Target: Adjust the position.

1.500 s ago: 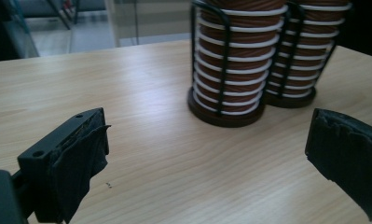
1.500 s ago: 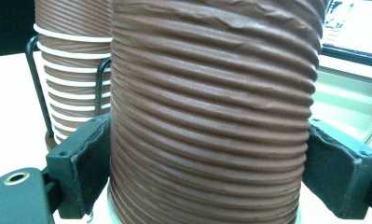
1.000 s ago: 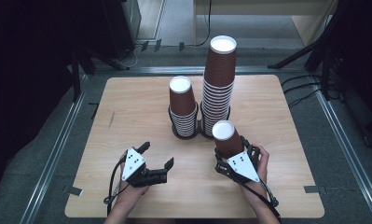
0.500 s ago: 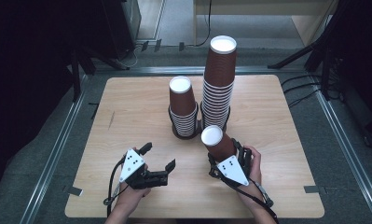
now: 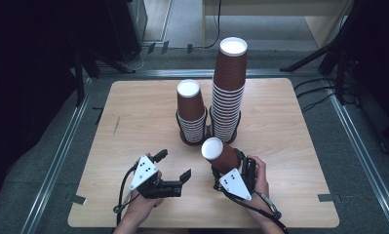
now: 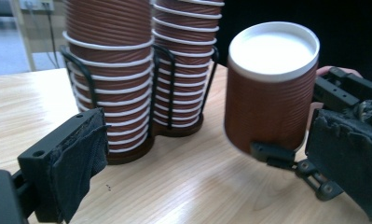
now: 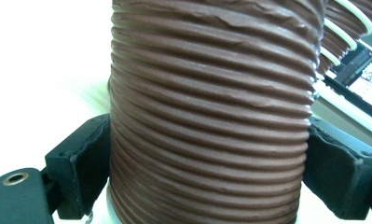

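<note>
My right gripper point(image 5: 229, 166) is shut on a ribbed brown paper cup point(image 5: 220, 155), which leans to the left with its white end up. In the right gripper view the cup point(image 7: 211, 116) sits clamped between both jaws. My left gripper point(image 5: 173, 165) stands open just left of it, low over the table, with nothing in it. In the left gripper view the held cup point(image 6: 270, 93) hangs ahead and to the right, near the right jaw. Behind stand a short stack of cups point(image 5: 191, 109) and a tall stack of cups point(image 5: 229, 87).
Both stacks sit in a black wire holder point(image 5: 209, 139) at the middle of the wooden table point(image 5: 133, 112). Bare wood lies left and right of the holder. Metal rails point(image 5: 65, 151) run along the table's sides, with cables on the floor at the right.
My right gripper has carried the cup left and slightly nearer the person, away from the tall stack, and tipped it leftward. The left gripper has barely moved.
</note>
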Demonstrator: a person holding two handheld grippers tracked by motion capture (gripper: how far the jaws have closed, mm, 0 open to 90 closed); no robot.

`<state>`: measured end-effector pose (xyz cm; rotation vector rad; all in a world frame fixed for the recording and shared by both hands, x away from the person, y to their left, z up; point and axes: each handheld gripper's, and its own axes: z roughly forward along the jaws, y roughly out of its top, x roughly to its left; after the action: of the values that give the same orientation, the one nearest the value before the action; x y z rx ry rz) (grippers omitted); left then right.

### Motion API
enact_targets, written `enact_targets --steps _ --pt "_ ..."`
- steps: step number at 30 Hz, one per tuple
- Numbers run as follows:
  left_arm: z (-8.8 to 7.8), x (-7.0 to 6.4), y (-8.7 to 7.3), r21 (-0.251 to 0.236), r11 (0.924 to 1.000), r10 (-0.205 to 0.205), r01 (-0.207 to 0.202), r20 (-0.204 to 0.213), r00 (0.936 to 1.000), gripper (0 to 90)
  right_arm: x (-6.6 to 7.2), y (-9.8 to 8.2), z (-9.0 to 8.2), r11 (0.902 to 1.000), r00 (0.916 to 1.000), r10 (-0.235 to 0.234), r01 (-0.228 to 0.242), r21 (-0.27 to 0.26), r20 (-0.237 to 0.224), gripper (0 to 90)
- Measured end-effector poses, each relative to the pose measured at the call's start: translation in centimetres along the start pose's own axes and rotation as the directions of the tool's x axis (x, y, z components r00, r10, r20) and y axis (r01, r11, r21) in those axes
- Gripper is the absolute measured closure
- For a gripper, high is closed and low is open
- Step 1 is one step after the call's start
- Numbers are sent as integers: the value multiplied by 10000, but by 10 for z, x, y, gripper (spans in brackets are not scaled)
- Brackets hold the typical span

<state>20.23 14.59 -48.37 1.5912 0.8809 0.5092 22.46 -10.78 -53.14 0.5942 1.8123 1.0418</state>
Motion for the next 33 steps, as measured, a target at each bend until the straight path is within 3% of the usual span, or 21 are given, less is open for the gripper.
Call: enact_targets --steps 17,33 --pt "8 -14 1 225 9997 -17 0 775 9970 5 15 3 -2 9934 9933 -1139 1137 -126 -176 106" --pt "10 -15 0 512 9986 -162 115 938 9955 46 27 5 -6 9701 9711 -2342 2304 -758 -461 106"
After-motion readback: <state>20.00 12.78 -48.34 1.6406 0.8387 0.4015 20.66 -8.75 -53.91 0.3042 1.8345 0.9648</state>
